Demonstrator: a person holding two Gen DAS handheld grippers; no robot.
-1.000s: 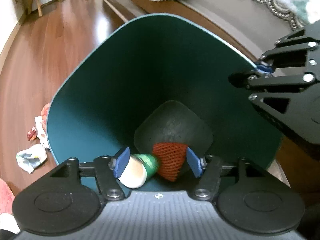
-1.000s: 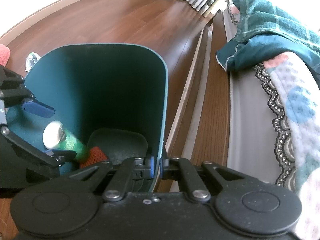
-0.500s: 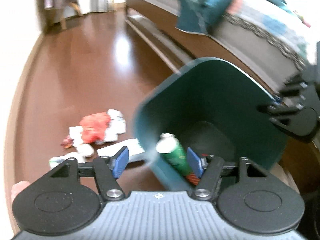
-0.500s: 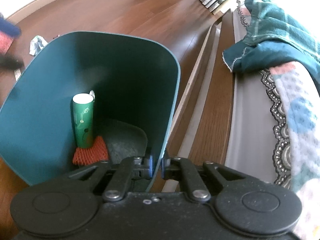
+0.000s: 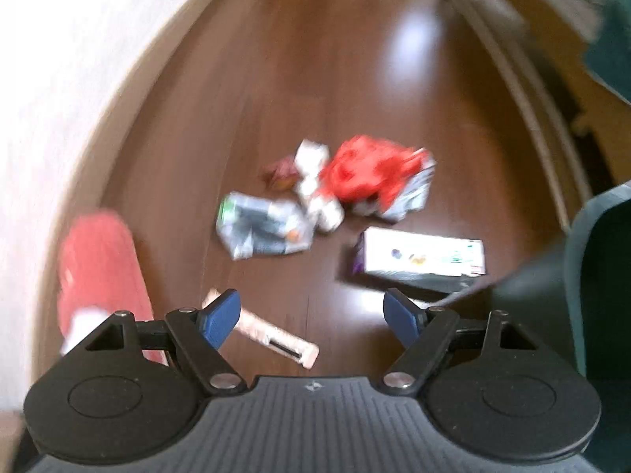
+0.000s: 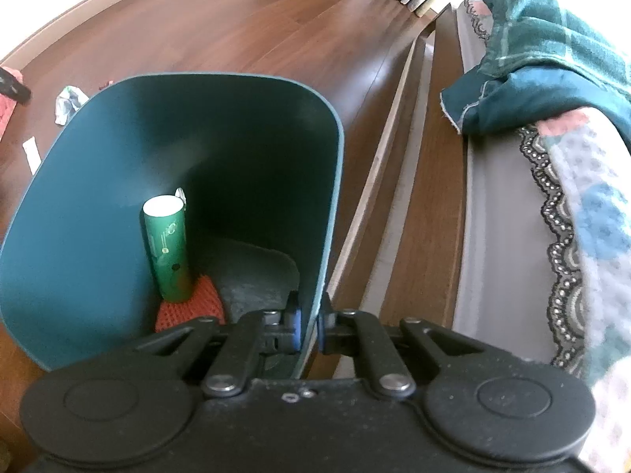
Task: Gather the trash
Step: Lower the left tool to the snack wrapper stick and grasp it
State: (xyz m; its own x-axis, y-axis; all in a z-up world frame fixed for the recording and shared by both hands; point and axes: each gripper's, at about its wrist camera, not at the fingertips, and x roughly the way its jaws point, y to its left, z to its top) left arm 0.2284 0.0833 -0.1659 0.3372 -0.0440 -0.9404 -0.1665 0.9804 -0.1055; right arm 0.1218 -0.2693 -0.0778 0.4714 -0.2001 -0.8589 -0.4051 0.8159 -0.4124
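The left gripper point(image 5: 311, 311) hangs empty with its fingers spread wide over the wooden floor point(image 5: 355, 59). Beyond it lies blurred trash: a red crumpled wrapper point(image 5: 366, 171), a clear plastic bag point(image 5: 262, 228), a white carton point(image 5: 424, 256) and a pink stick pack point(image 5: 276, 341) just under the left finger. A red slipper point(image 5: 98, 268) sits nearby. The right gripper point(image 6: 309, 329) is clenched on the rim of the teal bin point(image 6: 98, 205), which holds a green can point(image 6: 167, 248) upright on an orange net point(image 6: 191, 305). The bed point(image 6: 501, 228) stands beside the bin. No print is readable.
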